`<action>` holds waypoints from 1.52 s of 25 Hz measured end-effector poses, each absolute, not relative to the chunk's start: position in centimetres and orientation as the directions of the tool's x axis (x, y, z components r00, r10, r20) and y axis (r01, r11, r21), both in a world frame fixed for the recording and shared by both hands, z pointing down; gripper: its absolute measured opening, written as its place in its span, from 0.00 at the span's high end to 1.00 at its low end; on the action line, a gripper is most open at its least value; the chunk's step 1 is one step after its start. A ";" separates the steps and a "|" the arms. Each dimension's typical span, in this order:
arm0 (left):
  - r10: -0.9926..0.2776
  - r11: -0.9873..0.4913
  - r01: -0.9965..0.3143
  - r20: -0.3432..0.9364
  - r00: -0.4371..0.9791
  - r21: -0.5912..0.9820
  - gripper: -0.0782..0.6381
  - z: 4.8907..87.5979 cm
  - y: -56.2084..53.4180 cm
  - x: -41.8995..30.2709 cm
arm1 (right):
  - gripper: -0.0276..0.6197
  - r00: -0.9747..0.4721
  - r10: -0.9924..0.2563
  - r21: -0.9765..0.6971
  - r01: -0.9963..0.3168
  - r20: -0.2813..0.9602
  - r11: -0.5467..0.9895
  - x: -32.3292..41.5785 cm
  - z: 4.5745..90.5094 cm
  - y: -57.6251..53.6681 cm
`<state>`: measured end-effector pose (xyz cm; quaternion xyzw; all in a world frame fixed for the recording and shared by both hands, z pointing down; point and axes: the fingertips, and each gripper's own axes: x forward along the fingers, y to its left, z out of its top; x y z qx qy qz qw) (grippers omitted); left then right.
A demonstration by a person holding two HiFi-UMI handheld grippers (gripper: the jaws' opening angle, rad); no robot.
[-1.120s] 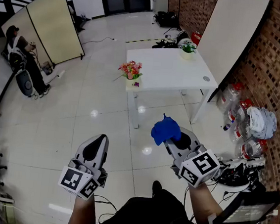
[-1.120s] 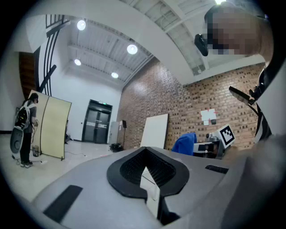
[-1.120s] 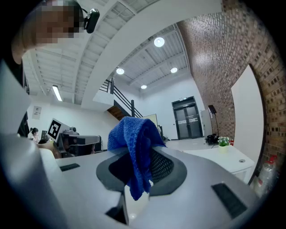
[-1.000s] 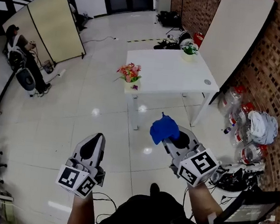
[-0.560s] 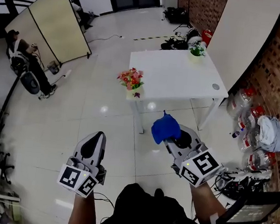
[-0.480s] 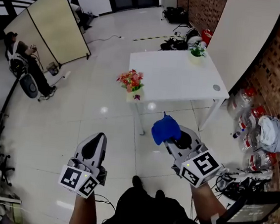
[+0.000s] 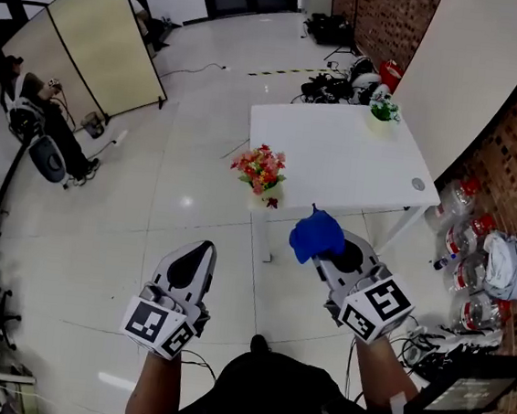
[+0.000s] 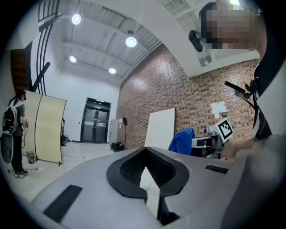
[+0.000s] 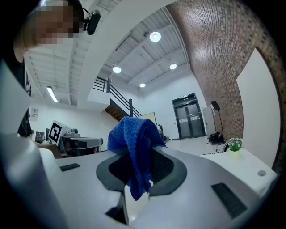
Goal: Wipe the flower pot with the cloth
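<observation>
The flower pot (image 7: 267,193), with red and pink blooms, stands at the near left corner of the white tabletop (image 7: 337,155), apparently right at its edge, though it shows small. The blue cloth (image 7: 317,236) is apart from it, pinched in the right tongs (image 7: 325,257) and bunched above their jaws. The left tongs (image 7: 200,252) are closed on nothing, over the pale floor (image 7: 145,236).
</observation>
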<state>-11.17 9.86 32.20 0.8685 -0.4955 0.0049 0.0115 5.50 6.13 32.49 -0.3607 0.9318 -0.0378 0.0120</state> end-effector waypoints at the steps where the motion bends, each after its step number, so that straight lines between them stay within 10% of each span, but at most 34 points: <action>1: -0.853 -0.521 -0.853 0.019 0.522 0.019 0.90 32.4 9.0 -11.7 | 0.86 -0.736 -0.677 -0.080 -0.675 0.007 0.734 4.8 32.6 5.3; 27: -0.880 -0.466 -0.885 0.103 0.464 0.007 0.84 40.6 -15.6 -14.9 | 0.86 -0.798 -0.601 -0.134 -0.601 0.043 0.788 3.5 36.3 -16.9; 38: -0.664 -0.702 -0.708 0.287 0.691 0.081 0.38 55.4 -21.7 -15.5 | 0.86 -0.789 -0.601 -0.190 -0.615 0.132 0.766 1.2 42.9 -20.5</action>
